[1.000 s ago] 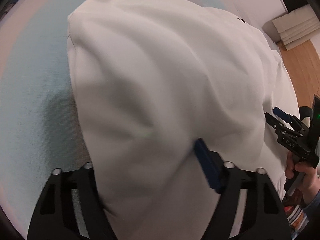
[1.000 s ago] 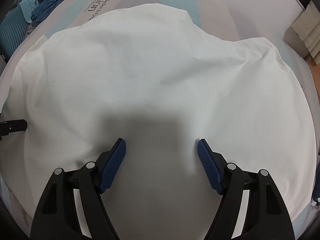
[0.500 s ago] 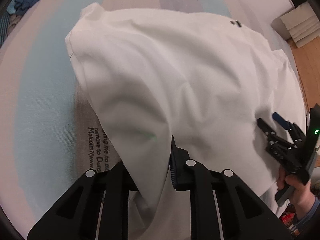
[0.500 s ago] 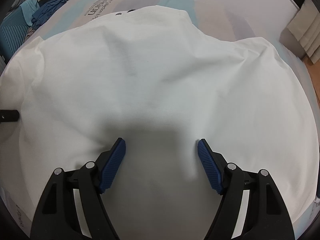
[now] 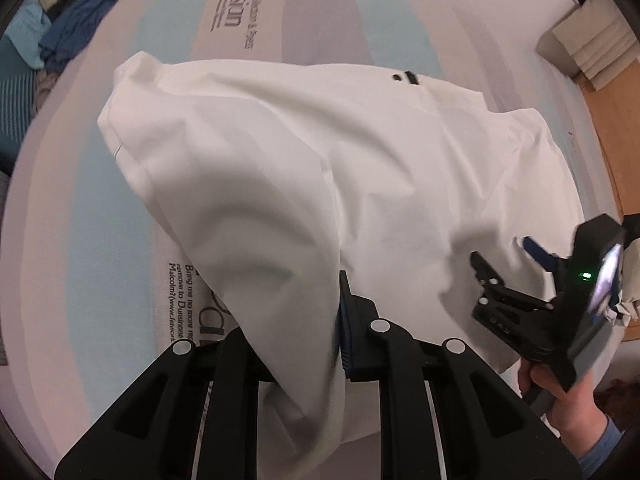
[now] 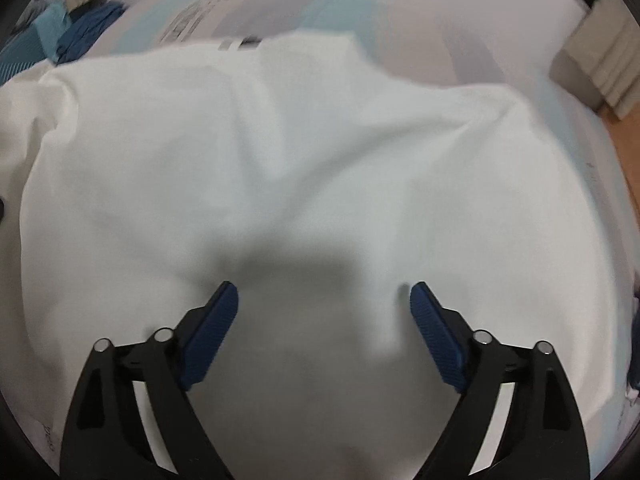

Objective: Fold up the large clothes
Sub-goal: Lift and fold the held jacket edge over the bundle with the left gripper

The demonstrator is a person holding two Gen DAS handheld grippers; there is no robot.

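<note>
A large white garment (image 5: 360, 168) lies spread on a mattress (image 5: 80, 220) with pastel stripes and printed text. My left gripper (image 5: 320, 320) is shut on a bunched edge of the garment and lifts it off the mattress in a draped fold. My right gripper (image 6: 324, 300) is open and empty, hovering over the garment (image 6: 300, 152) with its blue pads (image 6: 216, 320) apart. It also shows at the right of the left wrist view (image 5: 508, 260), held by a hand.
Blue and teal clothes (image 5: 60, 44) are piled at the far left beside the mattress. Folded beige cushions (image 5: 588, 52) and wooden floor (image 5: 616, 128) lie at the far right. A small black tag (image 5: 408, 77) sits on the garment's far edge.
My left gripper closed on the garment's edge and pulled back and up, so more of the mattress shows. My right gripper stayed open and drifted slightly over the cloth.
</note>
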